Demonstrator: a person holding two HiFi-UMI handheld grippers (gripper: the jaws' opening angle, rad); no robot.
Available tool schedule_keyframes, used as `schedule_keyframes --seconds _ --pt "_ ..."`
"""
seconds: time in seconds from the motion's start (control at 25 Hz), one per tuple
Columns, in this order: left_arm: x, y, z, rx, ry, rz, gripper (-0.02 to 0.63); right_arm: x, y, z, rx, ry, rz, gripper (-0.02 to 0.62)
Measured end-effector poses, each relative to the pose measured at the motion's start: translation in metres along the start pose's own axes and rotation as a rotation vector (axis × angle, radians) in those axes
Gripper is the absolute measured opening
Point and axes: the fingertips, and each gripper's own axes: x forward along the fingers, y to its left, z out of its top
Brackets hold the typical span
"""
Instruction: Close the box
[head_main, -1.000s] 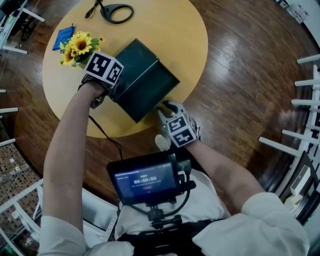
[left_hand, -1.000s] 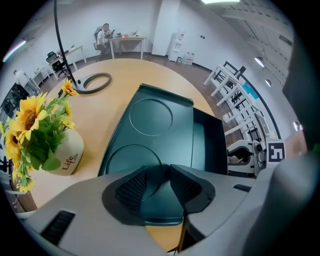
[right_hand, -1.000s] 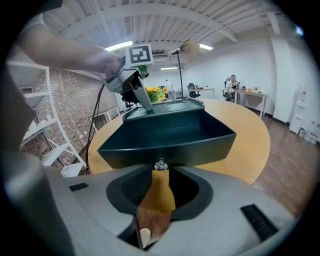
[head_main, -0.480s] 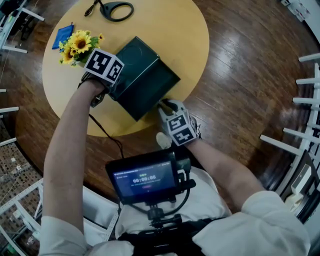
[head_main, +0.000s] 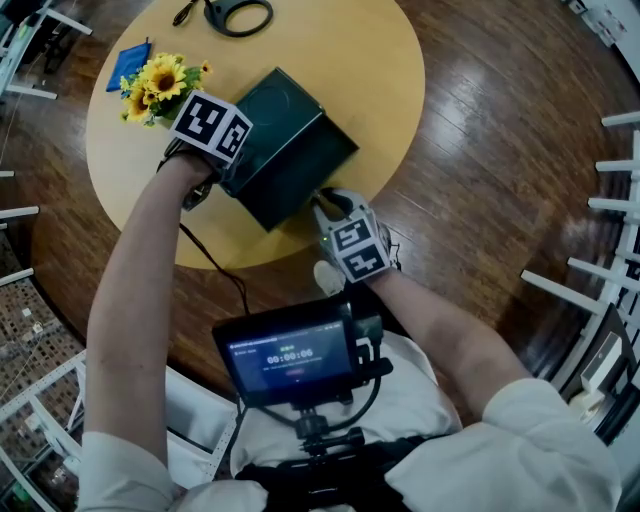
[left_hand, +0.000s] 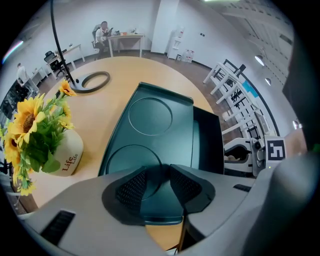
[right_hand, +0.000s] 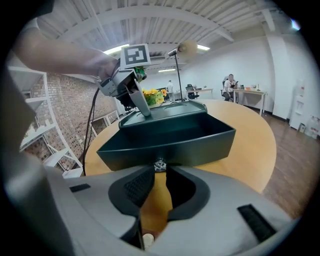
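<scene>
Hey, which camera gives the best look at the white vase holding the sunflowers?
The left gripper view: the white vase stands side on, close, with its lettering, under the sunflowers. The head view looks down on the sunflowers, which hide the vase. The right gripper view shows only a few sunflowers, small, behind the box.

Hemmed in on your left: the white vase of yellow sunflowers (head_main: 158, 85) stands just beside the left gripper (left_hand: 159, 170). The open dark green plastic box (head_main: 290, 160) fills the near middle of the round wooden counter (head_main: 390, 90). The counter's right side and far half lie bare, up to the black ring-shaped loop (head_main: 240, 15) at the far rim.
</scene>
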Motion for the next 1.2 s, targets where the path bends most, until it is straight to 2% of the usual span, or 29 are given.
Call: schedule_keyframes --seconds 1.2 --pt "-0.002 -0.004 0.002 0.018 -0.004 -0.02 0.137 0.049 0.0 0.045 0.0 -0.01 0.034 0.078"
